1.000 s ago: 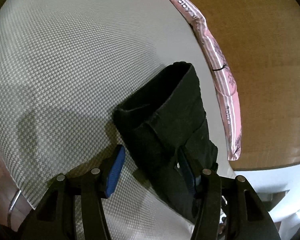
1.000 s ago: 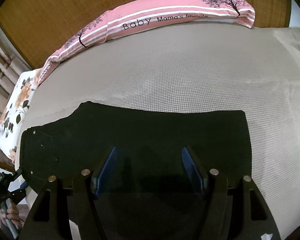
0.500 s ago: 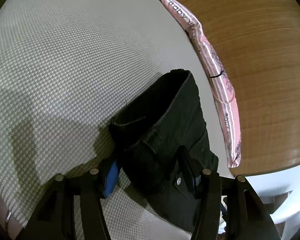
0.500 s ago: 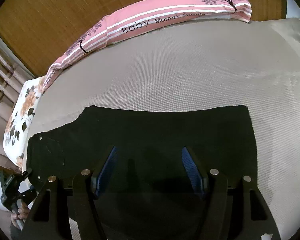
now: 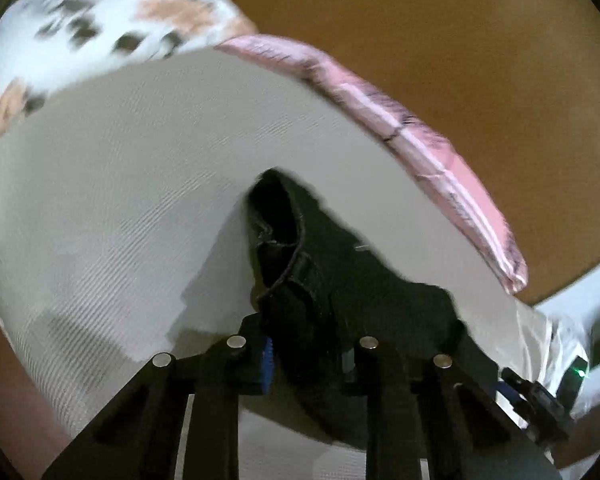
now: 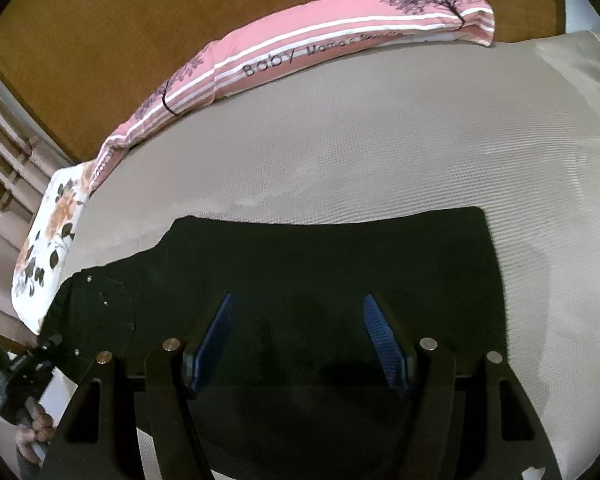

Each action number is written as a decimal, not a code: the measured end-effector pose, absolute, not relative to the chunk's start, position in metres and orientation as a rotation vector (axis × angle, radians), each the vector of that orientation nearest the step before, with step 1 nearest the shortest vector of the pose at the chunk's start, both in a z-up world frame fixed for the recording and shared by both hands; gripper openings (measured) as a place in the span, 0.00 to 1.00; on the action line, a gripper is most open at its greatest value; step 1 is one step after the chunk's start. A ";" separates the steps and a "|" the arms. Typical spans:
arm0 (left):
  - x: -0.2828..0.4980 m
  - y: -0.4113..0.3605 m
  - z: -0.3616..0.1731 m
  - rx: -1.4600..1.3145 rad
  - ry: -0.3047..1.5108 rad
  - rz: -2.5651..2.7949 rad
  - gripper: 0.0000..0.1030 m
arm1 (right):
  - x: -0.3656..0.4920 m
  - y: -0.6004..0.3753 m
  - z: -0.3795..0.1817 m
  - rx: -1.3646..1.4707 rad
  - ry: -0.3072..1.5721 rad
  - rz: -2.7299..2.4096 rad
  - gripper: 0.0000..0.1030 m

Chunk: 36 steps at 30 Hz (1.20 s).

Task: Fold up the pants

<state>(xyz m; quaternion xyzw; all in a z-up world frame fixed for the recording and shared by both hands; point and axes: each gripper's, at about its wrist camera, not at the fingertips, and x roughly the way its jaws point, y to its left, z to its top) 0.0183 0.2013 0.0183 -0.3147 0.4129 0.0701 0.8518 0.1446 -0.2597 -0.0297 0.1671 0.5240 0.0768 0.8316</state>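
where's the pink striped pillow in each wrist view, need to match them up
Left wrist: the pink striped pillow runs diagonally from top centre down to the right edge, along the far side of the bed, blurred.
Right wrist: it arcs across the top, from the left down by the floral pillow to the upper right.
Shared landmark: the black pants lying on the grey bed cover, nearer than the pillow in both.

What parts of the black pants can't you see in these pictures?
- Left wrist view: the waist of the black pants runs between the fingers of the left gripper, which hide the pinched part. The picture is motion-blurred.
- Right wrist view: the near edge of the pants lies behind the open right gripper and the bottom edge.
- Pink pillow: its lettering is too blurred to read fully.
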 end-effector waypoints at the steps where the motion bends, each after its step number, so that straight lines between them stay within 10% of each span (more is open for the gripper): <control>1: 0.021 0.197 0.024 -0.651 0.861 0.133 0.20 | 0.143 -0.263 -0.028 0.358 1.105 0.158 0.63; 15: 0.082 0.017 0.085 -0.331 0.814 -0.269 0.20 | 0.118 -0.325 -0.004 0.457 1.030 0.103 0.63; 31: 0.091 -0.155 -0.010 0.009 1.078 -0.562 0.21 | 0.104 -0.368 -0.020 0.553 1.073 0.166 0.63; 36: 0.082 -0.169 -0.007 0.077 1.056 -0.615 0.35 | 0.114 -0.367 -0.030 0.633 1.110 0.283 0.64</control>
